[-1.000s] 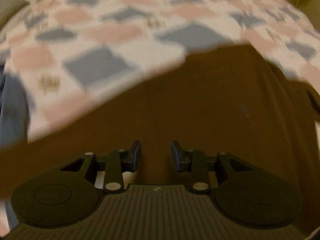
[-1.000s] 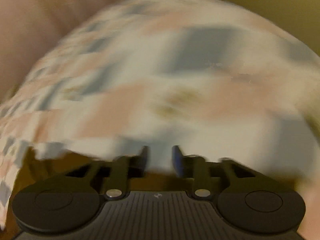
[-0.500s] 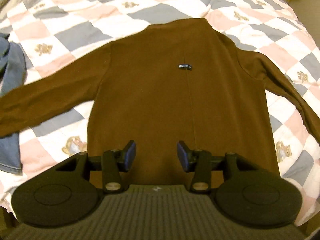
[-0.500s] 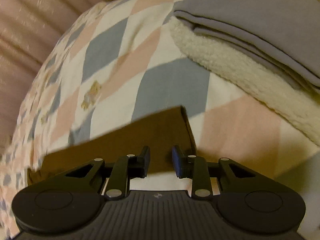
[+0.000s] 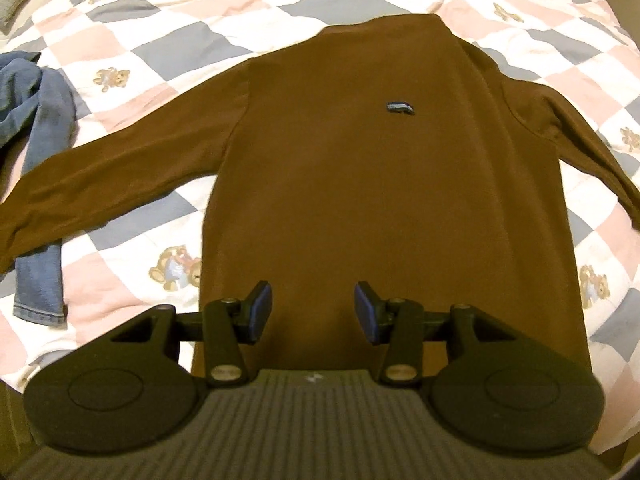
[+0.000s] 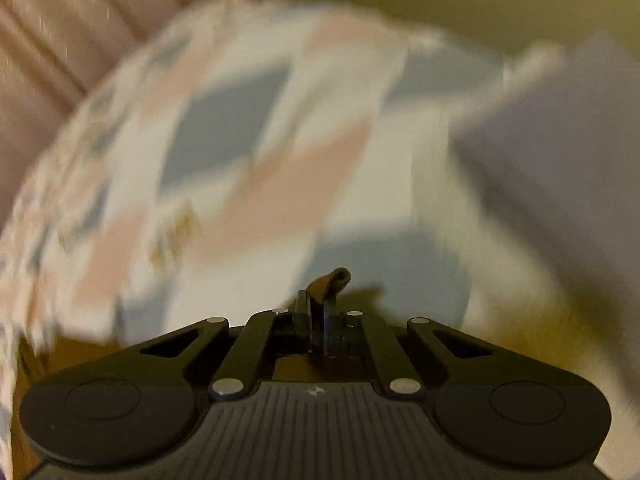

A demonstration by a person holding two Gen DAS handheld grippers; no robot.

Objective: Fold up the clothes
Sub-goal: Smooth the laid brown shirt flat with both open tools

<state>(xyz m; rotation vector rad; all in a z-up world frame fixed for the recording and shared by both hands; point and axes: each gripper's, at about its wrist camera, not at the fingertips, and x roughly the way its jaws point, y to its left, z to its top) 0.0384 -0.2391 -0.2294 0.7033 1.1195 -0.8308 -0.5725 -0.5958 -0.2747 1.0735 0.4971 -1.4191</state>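
Observation:
A brown long-sleeved sweater [image 5: 384, 184] lies flat on the patchwork quilt [image 5: 208, 12], back side up with a small label near the collar, both sleeves spread outward. My left gripper [image 5: 312, 312] hovers open above the sweater's hem, nothing between its fingers. In the blurred right wrist view, my right gripper [image 6: 318, 316] is shut on a pinch of brown sweater fabric [image 6: 332, 282] that sticks up between the pads. Which part of the sweater it holds is hidden.
Blue jeans [image 5: 40, 152] lie crumpled at the left, partly under the sweater's left sleeve. A grey folded blanket [image 6: 560, 152] and white fleece sit at the right of the right wrist view. Pink curtains [image 6: 52, 40] hang behind the bed.
The right gripper has shut on brown fabric after standing open over a sleeve end half a second ago. The left gripper has drawn back, bringing the whole sweater into view, and stays open.

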